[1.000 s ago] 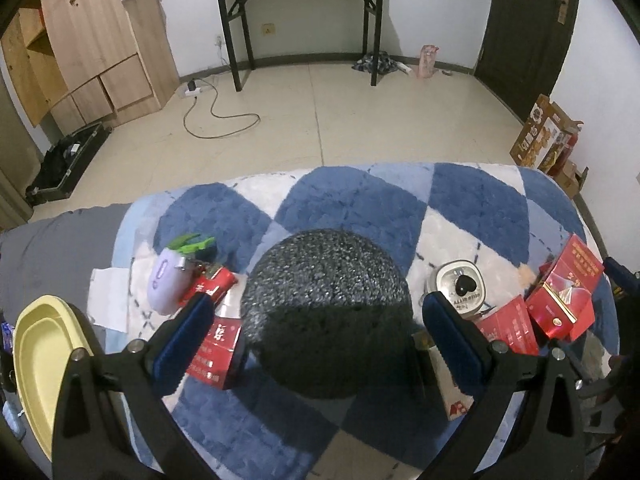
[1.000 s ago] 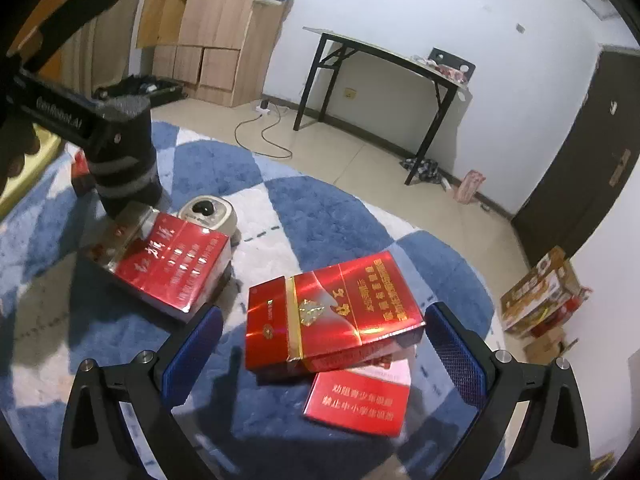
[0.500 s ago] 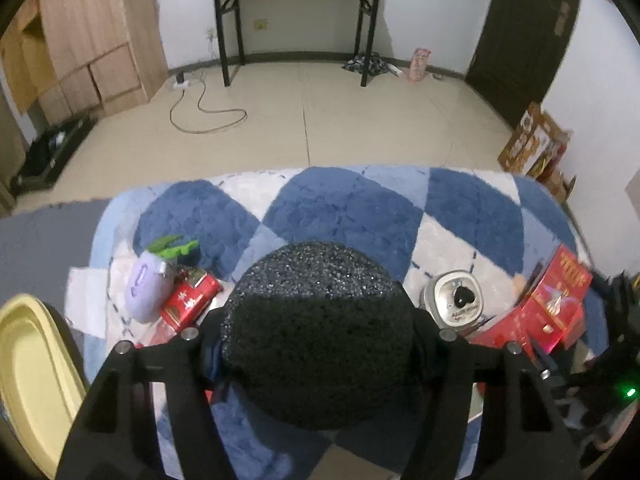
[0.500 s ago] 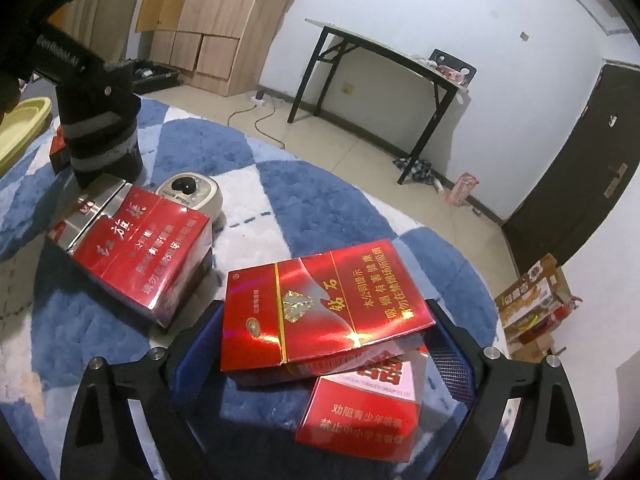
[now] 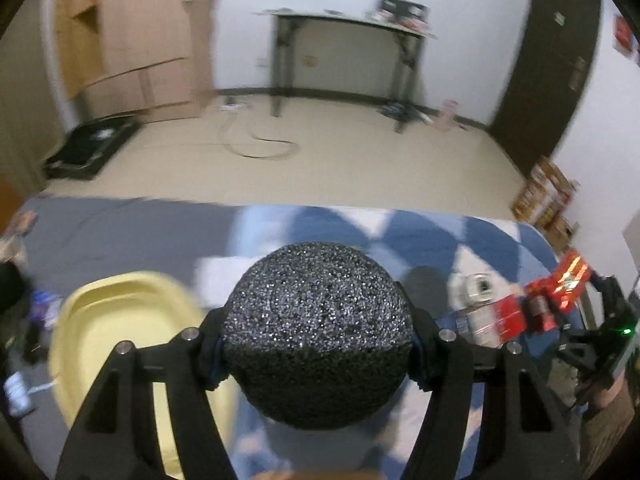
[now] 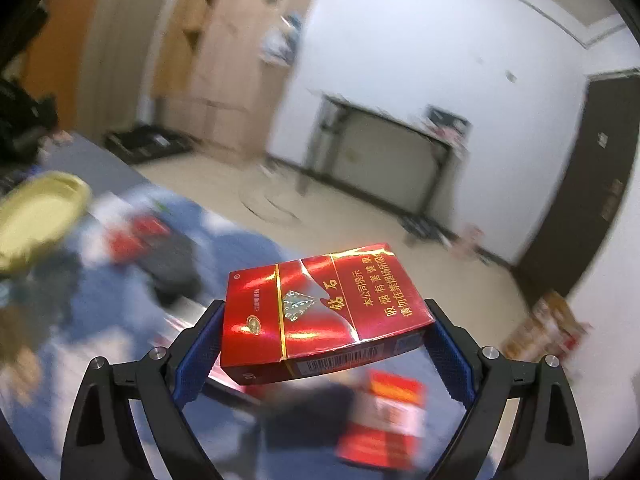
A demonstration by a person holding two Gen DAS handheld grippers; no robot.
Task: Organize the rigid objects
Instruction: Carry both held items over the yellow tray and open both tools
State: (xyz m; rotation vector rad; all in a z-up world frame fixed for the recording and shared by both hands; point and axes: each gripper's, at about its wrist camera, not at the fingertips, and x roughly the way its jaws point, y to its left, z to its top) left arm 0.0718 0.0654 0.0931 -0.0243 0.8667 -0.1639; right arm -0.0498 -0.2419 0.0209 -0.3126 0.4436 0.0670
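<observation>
Left gripper (image 5: 316,354) clamps black ball (image 5: 316,332); right gripper (image 6: 325,338) clamps red pack (image 6: 320,312).

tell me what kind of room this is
Probably a sparsely furnished room in a home: a pale tiled floor, a light wooden cabinet, a black-legged folding table against the white wall, and a dark door.

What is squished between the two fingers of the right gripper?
A red cigarette pack, held flat between the right gripper's blue pads, with nothing else in the gap. The right wrist view shows this.
</observation>
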